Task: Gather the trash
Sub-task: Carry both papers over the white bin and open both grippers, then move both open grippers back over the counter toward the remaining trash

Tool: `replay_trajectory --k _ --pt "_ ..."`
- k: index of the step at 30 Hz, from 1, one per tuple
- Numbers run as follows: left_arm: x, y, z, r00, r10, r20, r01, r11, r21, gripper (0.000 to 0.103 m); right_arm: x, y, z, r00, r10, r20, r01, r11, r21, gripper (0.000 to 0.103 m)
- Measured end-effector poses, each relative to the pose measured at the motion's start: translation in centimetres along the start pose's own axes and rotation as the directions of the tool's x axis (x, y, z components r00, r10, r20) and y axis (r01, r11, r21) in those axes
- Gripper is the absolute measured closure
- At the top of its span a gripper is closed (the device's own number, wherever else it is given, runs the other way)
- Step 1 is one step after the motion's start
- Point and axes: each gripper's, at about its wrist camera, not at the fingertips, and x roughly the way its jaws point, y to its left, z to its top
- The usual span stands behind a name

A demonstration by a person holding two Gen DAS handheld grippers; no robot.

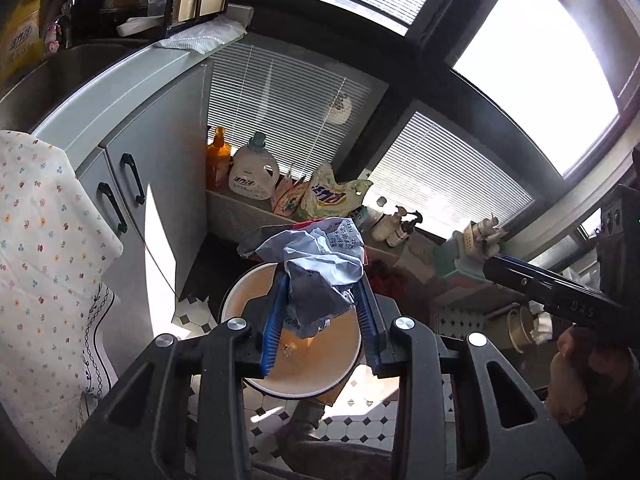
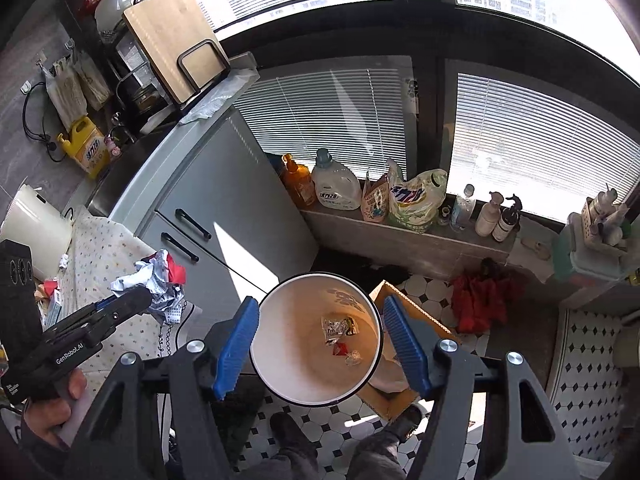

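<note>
My left gripper [image 1: 322,300] is shut on a crumpled white and blue wrapper [image 1: 320,268] and holds it just above the open mouth of a white paper bucket [image 1: 256,376]. The right wrist view shows the same wrapper [image 2: 156,280] in the left gripper [image 2: 144,294], left of the bucket. My right gripper [image 2: 318,334] is shut on the bucket's rim [image 2: 280,388], its blue fingers [image 2: 236,340] on either side. Small wrappers [image 2: 340,332] lie at the bucket's bottom.
A grey cabinet [image 2: 224,184] with black handles stands on the left, next to a table with a floral cloth [image 2: 100,248]. Detergent bottles [image 2: 336,184] and bags line the window sill. A cardboard box [image 2: 404,400] and red cloth [image 2: 480,300] lie on the tiled floor.
</note>
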Motion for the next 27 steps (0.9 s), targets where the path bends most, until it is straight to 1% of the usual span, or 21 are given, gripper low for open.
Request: replay_trajectory --k 1,2,4,7,12,16,22,27 --pt "0.2 -0.2 -0.1 1.000 -0.011 -0.003 0.011 1.000 -0.002 0.057 0.0 -0.4 0.0 1.000 -0.002 -0.001 0.002 1.000 0.003 0.039" --pt "0.4 -0.4 -0.2 1.000 -0.022 -0.001 0.022 1.000 -0.003 0.052 0.0 -0.6 0.1 1.000 -0.007 -0.002 0.007 1.000 0.005 0.039" --pt "0.5 -0.8 -0.2 0.999 -0.037 0.007 0.037 0.999 -0.003 0.038 0.0 -1.1 0.2 1.000 -0.013 -0.002 0.013 1.000 0.005 0.039" --pt "0.4 -0.6 0.1 0.999 -0.030 0.023 0.030 0.999 -0.013 0.031 0.1 -1.2 0.4 1.000 -0.012 0.000 0.012 1.000 0.001 0.039" --pt "-0.7 1.3 0.5 0.999 0.008 0.042 -0.006 0.999 -0.054 0.028 0.5 -0.1 0.5 1.000 0.003 -0.008 -0.003 1.000 -0.016 0.038" --pt "-2.0 2.9 0.3 0.998 0.039 0.052 -0.035 0.997 -0.072 0.024 0.8 1.4 0.4 1.000 0.010 -0.010 -0.011 0.999 -0.035 0.035" --pt "-4.5 5.7 -0.1 0.994 0.078 0.078 -0.069 0.992 -0.109 0.023 1.3 5.1 0.6 0.999 0.040 -0.012 -0.041 0.996 -0.075 0.033" --pt "-7.8 8.4 -0.3 0.985 0.129 0.112 -0.113 0.983 -0.143 0.023 1.7 9.3 1.0 0.997 0.082 -0.010 -0.082 0.989 -0.123 0.027"
